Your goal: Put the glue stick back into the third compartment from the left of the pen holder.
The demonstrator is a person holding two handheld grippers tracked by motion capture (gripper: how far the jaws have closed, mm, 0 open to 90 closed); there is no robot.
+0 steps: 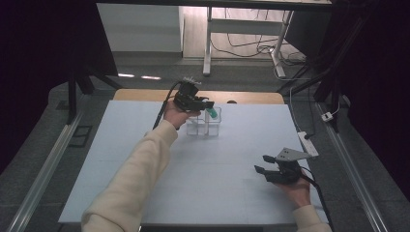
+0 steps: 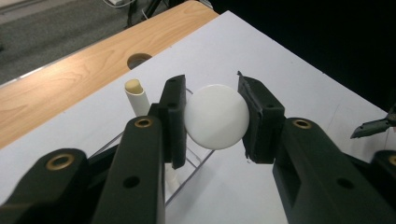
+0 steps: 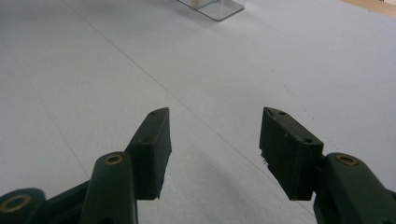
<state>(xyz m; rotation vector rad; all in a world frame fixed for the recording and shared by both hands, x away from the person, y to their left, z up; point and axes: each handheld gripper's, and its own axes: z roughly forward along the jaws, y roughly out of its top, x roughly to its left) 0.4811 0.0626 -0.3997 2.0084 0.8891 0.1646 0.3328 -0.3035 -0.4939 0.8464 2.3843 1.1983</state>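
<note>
Carrying step: left gripper (image 2: 215, 116) clamped on round white disc-shaped lid (image 2: 216, 116), above clear plastic compartment organiser (image 1: 205, 126). Right gripper (image 3: 215, 140) resting apart, empty. Next, probably lowering into a free compartment; target unclear.

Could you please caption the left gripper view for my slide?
Left gripper shut on a white round lid above a clear organizer.
</note>
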